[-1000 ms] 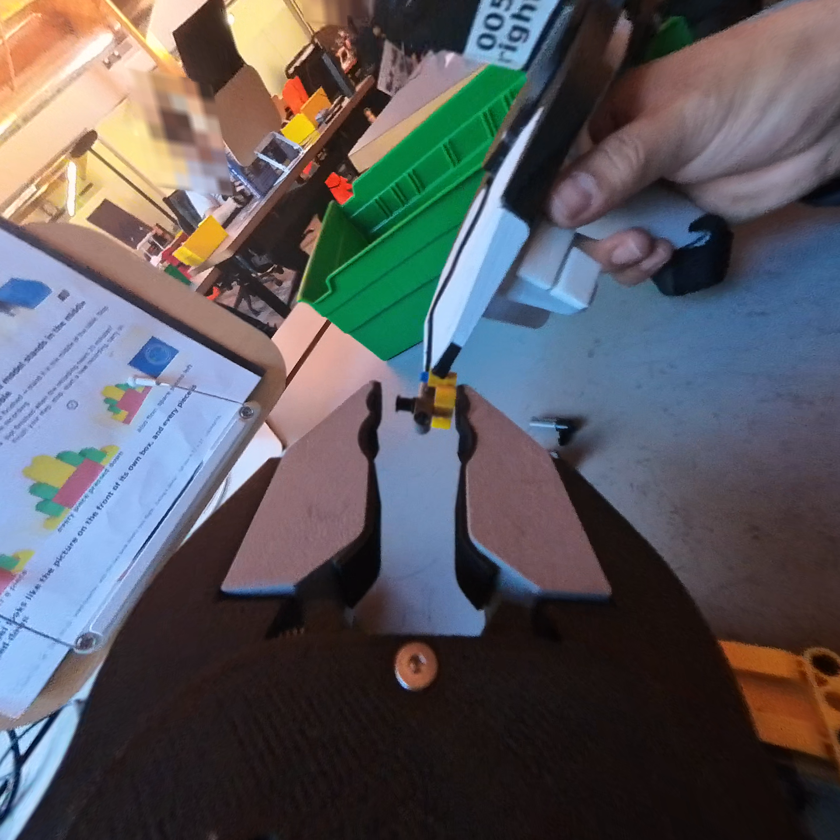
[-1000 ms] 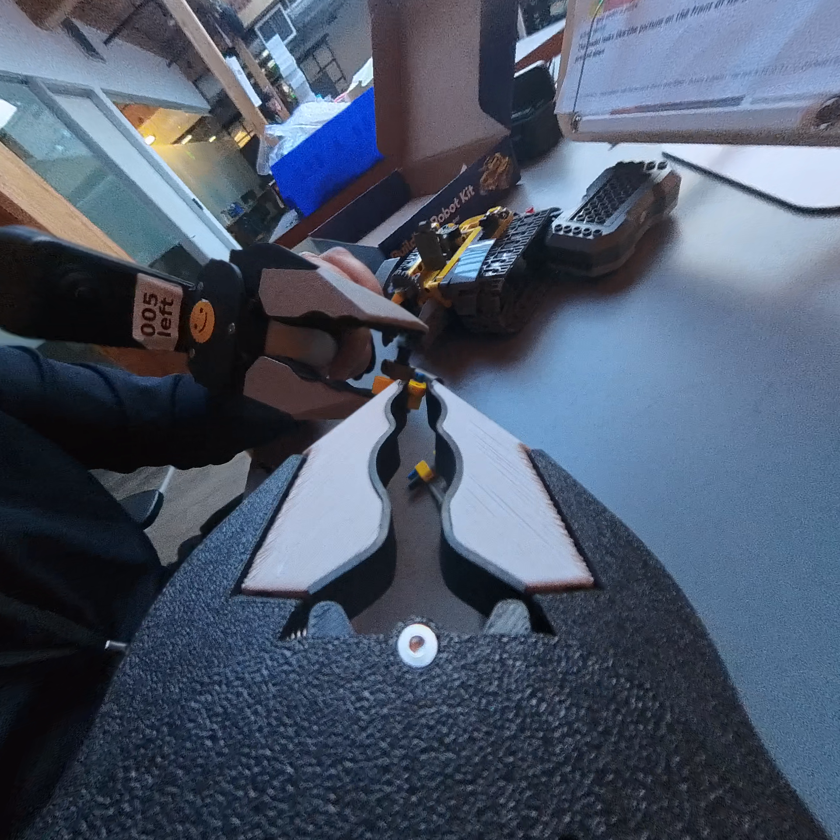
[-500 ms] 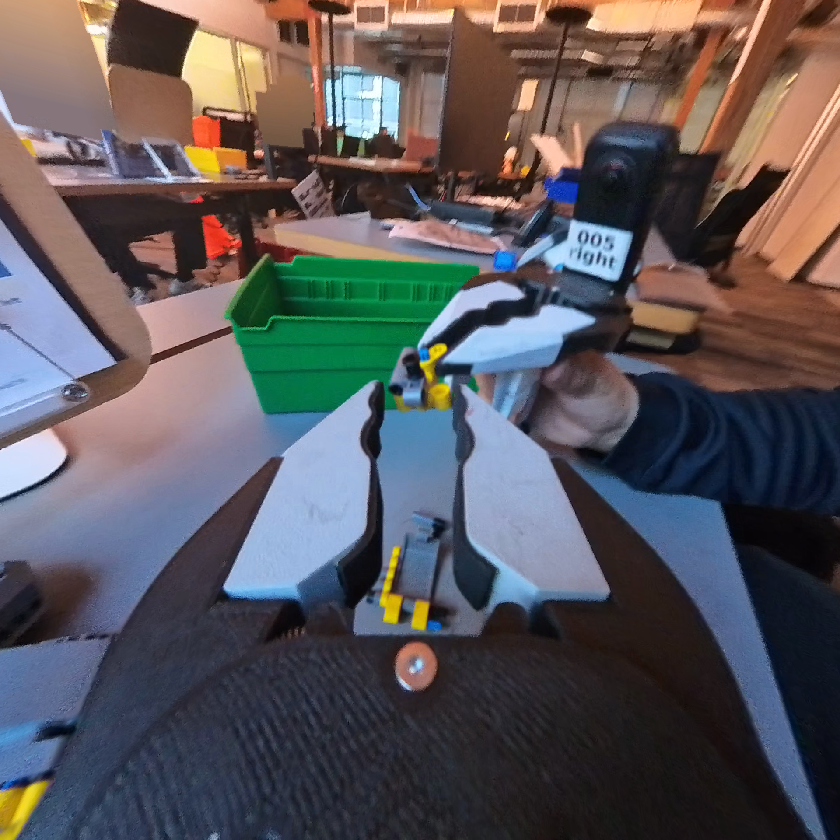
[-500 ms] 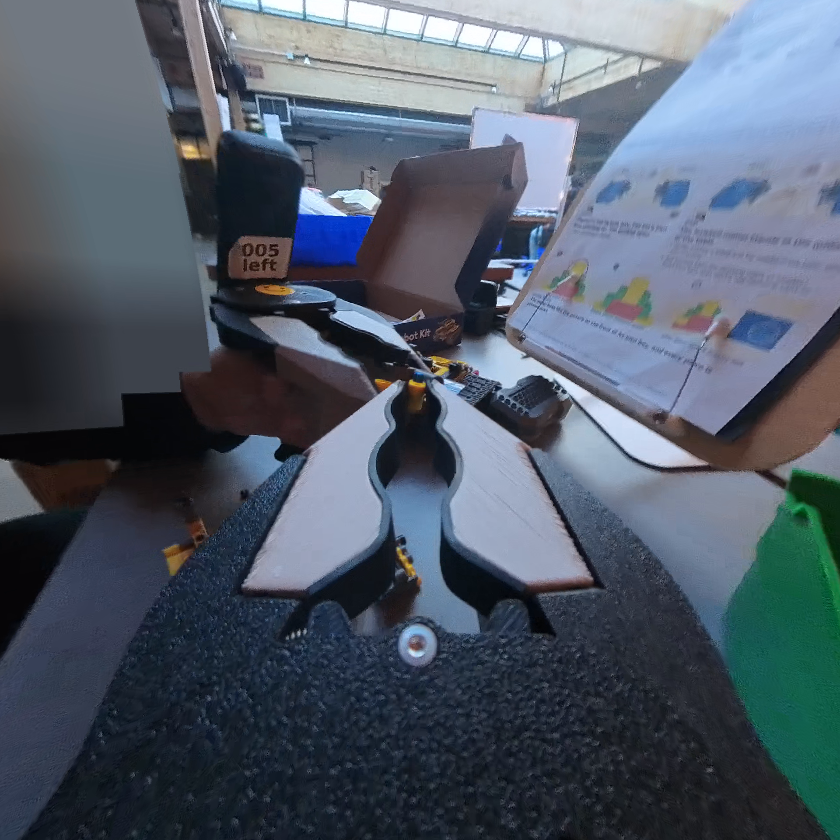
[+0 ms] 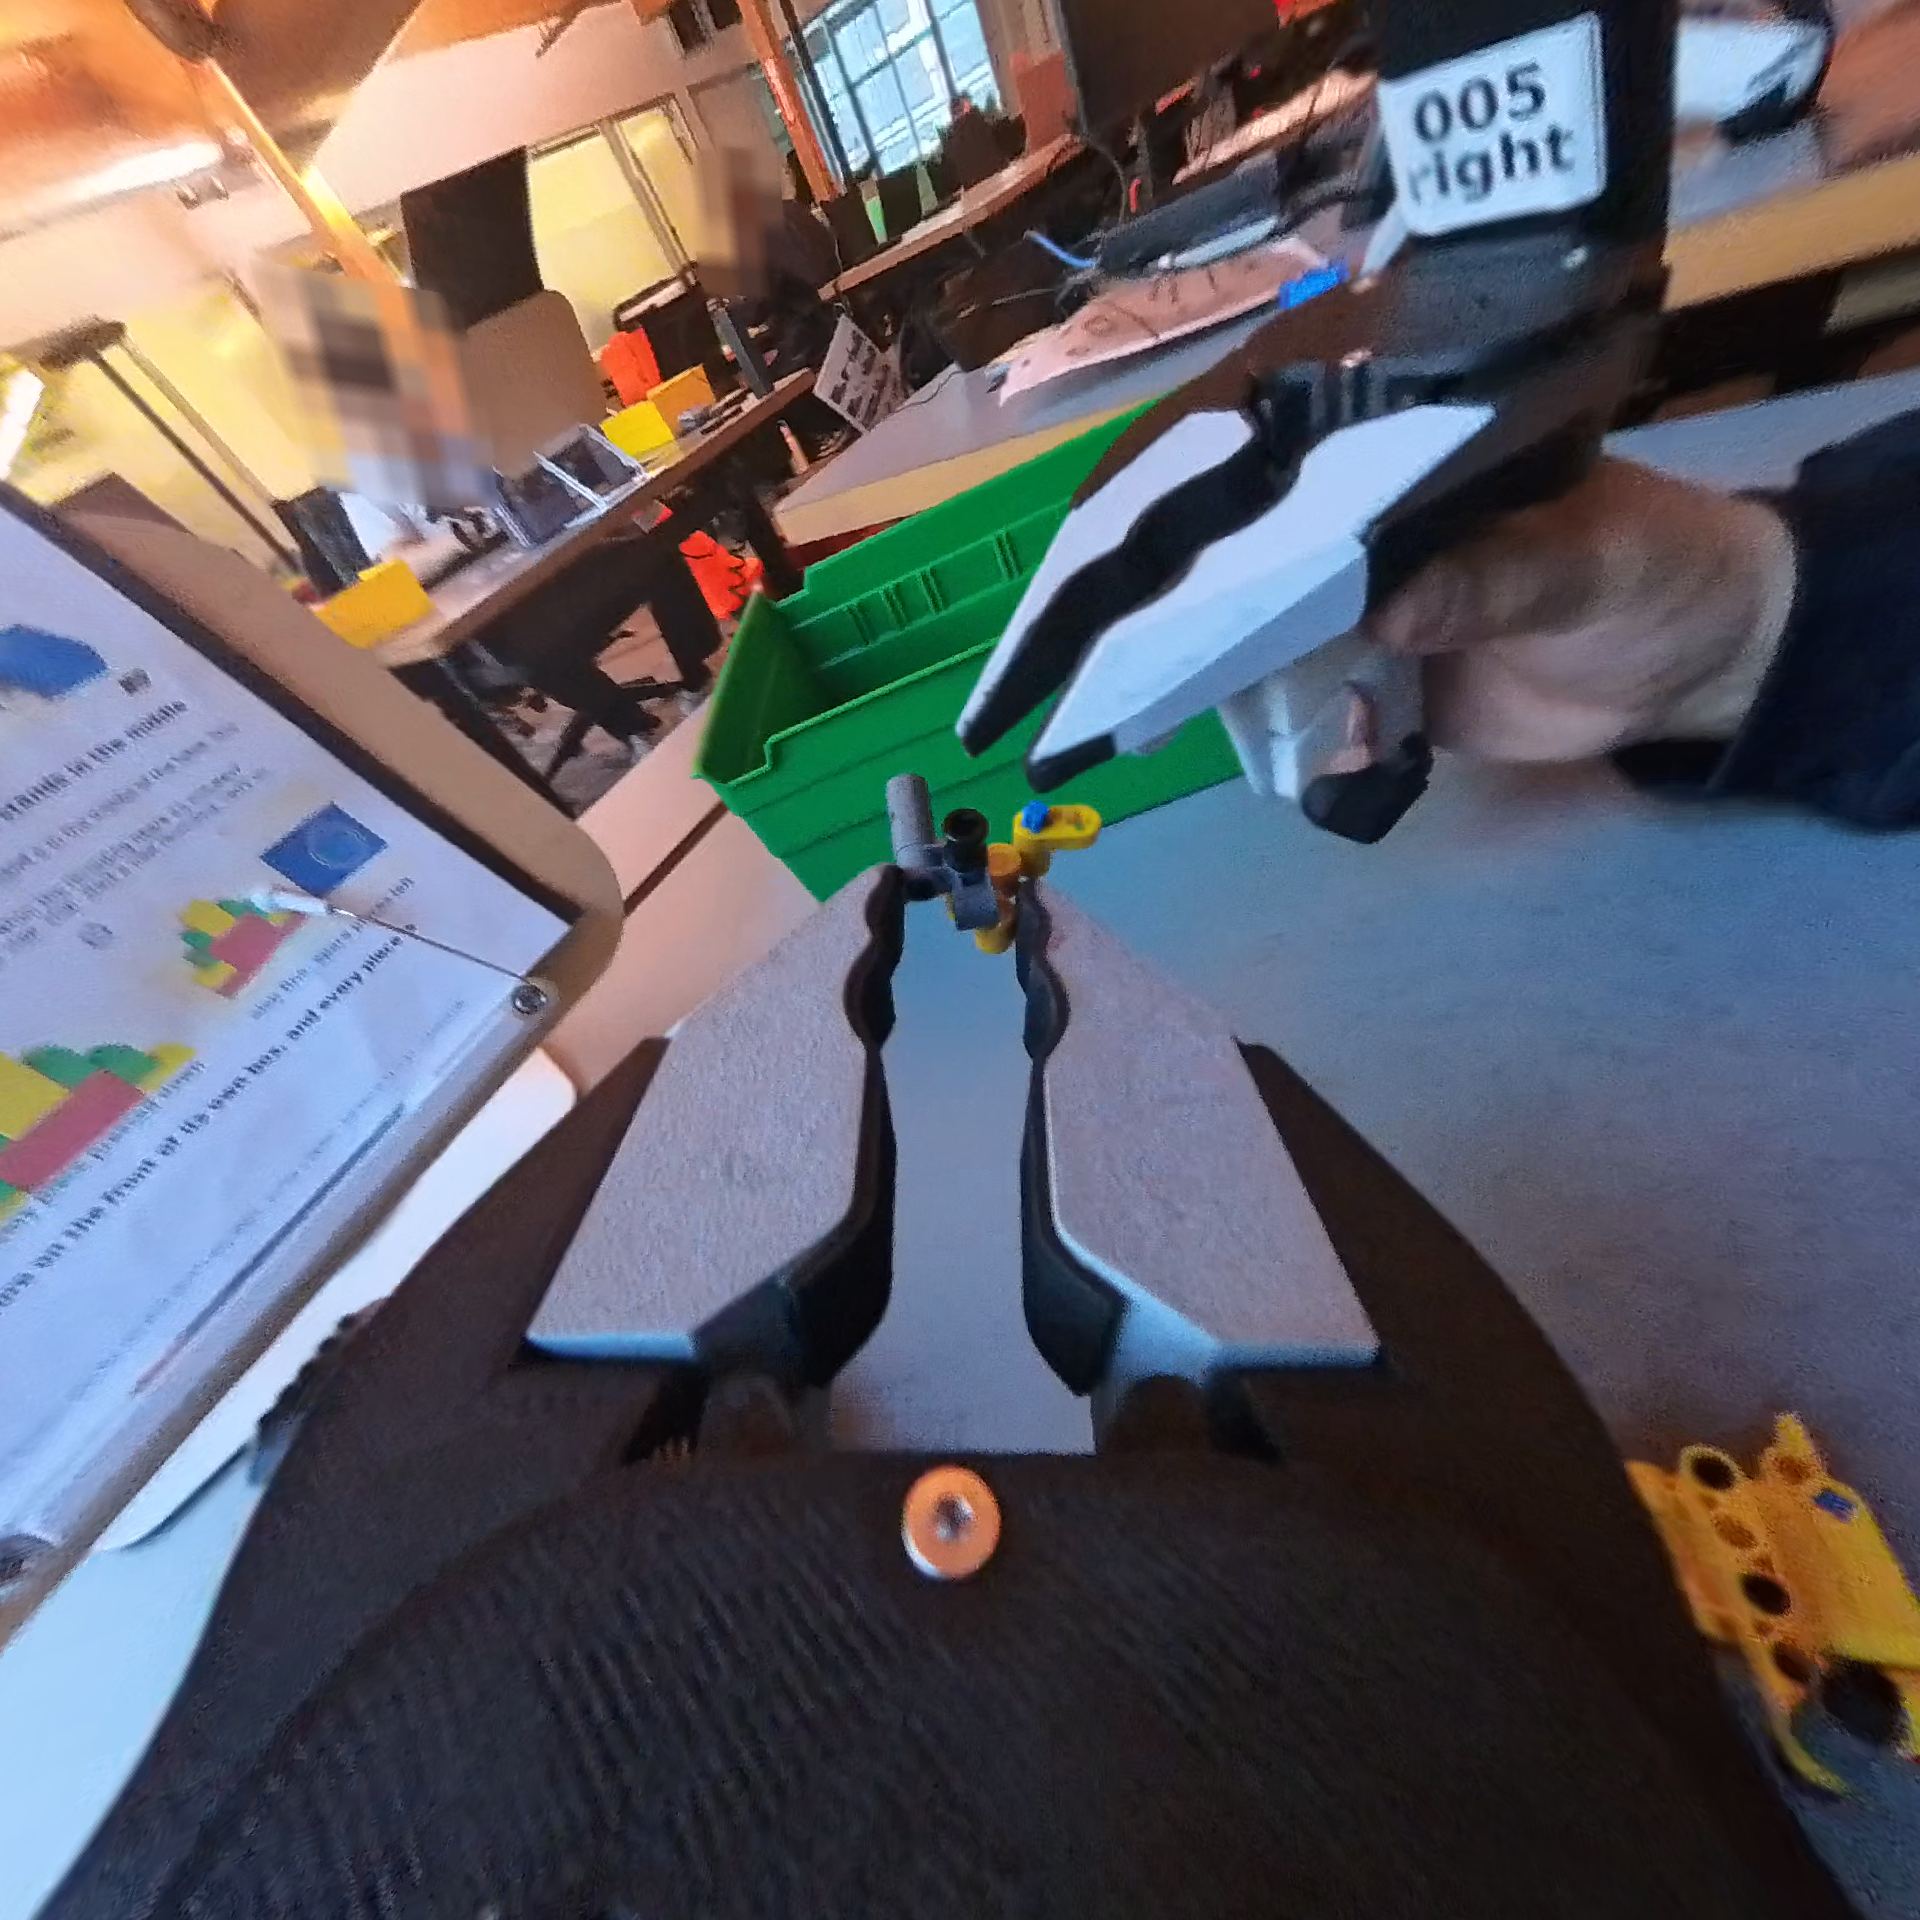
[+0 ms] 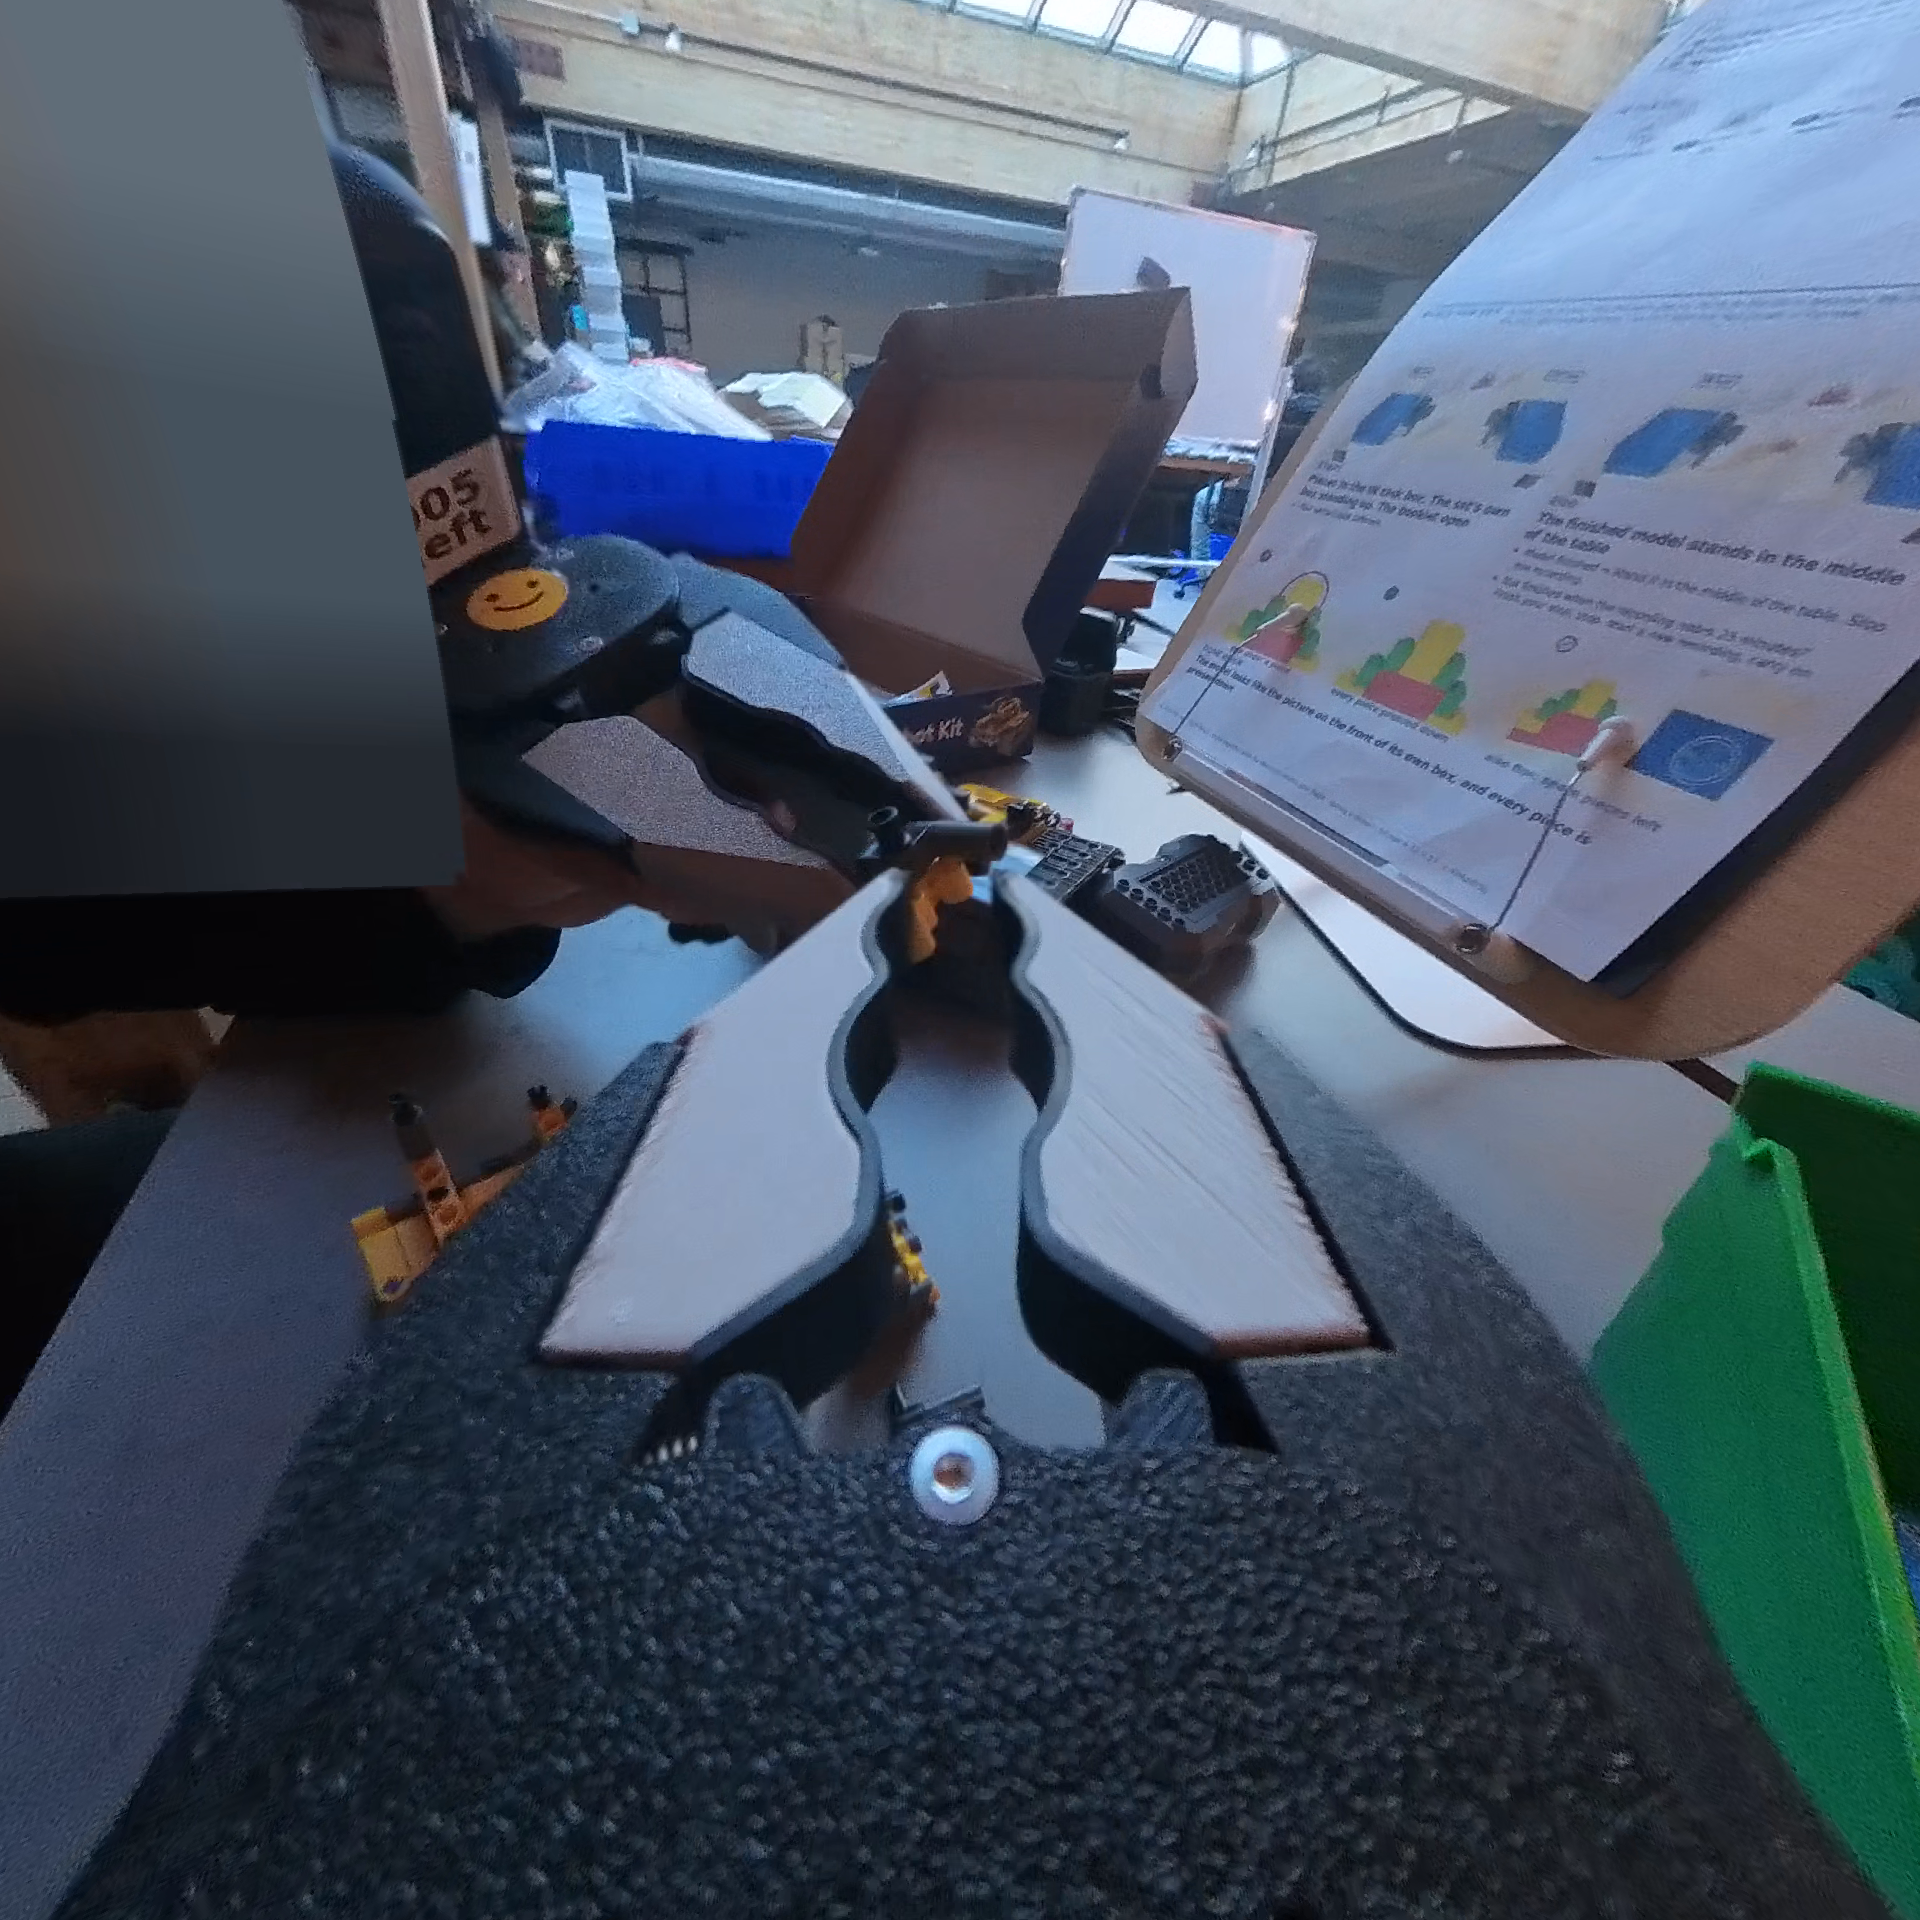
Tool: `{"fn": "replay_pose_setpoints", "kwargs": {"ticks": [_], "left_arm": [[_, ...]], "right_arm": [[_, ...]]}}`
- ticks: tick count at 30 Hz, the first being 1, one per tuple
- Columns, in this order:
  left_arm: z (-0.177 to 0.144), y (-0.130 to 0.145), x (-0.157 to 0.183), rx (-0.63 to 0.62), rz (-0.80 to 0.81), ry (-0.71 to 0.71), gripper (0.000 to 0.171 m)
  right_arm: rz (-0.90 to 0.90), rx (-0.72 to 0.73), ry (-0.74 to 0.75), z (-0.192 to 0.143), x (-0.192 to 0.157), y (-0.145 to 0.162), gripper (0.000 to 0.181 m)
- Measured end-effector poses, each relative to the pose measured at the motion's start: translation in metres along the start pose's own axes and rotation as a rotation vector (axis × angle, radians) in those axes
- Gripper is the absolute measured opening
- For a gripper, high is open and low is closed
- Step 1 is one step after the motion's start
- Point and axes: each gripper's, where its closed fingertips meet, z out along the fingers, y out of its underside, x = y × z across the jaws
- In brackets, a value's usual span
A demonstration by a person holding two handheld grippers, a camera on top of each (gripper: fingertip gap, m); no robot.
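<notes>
My left gripper (image 5: 956, 894) is shut on a small assembly (image 5: 977, 902) of grey, black and yellow building-toy parts and holds it above the grey table (image 5: 1455, 1039). The assembly sticks up out of the fingertips. My right gripper (image 5: 1013, 753) hovers just above and to the right of it, fingers a little apart, empty, and not touching it. In the right wrist view, my right gripper (image 6: 943, 888) stands open, with the assembly (image 6: 935, 883) just beyond its tips, pinched by the left gripper (image 6: 925, 826), which reaches in from the left.
A green bin (image 5: 883, 707) stands behind the grippers. A slanted instruction board (image 6: 1558, 623) is beside it. An open cardboard box (image 6: 987, 499) and a black tracked model (image 6: 1184, 883) sit farther back. Loose yellow parts (image 6: 436, 1205) lie near the table's edge, and more show in the left wrist view (image 5: 1787, 1558). The grippers are tip to tip, or close to it.
My right gripper has opened, let go of the small assembly and drawn back a little. My left gripper still holds the assembly. Both views have swung.
</notes>
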Motion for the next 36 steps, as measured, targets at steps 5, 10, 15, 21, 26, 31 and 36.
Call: {"fn": "replay_pose_setpoints", "kwargs": {"ticks": [5, 10, 15, 21, 26, 31, 36], "left_arm": [[0.004, 0.005, 0.002, -0.028, 0.048, -0.027, 0.019], [0.004, 0.008, -0.002, -0.053, 0.087, -0.064, 0.019], [0.008, 0.019, 0.002, -0.114, -0.009, -0.019, 0.019], [0.009, 0.015, 0.01, -0.046, -0.162, 0.072, 0.028], [0.007, 0.008, 0.014, -0.019, -0.084, 0.071, 0.025], [0.008, 0.015, 0.006, -0.071, 0.132, -0.048, 0.024], [0.009, 0.016, 0.012, -0.085, 0.255, -0.061, 0.024]], "right_arm": [[0.006, -0.048, -0.042, 0.0, -0.005, 0.006, 0.008], [0.055, -0.135, -0.064, 0.006, -0.007, 0.021, 0.02], [-0.159, -0.223, 0.036, 0.01, -0.005, 0.033, 0.009], [-0.025, -0.205, -0.049, 0.006, -0.012, 0.025, 0.004], [0.174, -0.153, -0.156, 0.004, -0.016, 0.02, 0.005], [0.331, -0.16, -0.168, 0.006, -0.01, 0.026, 0.005], [0.54, -0.177, -0.29, 0.0, -0.014, 0.032, 0.004]]}}
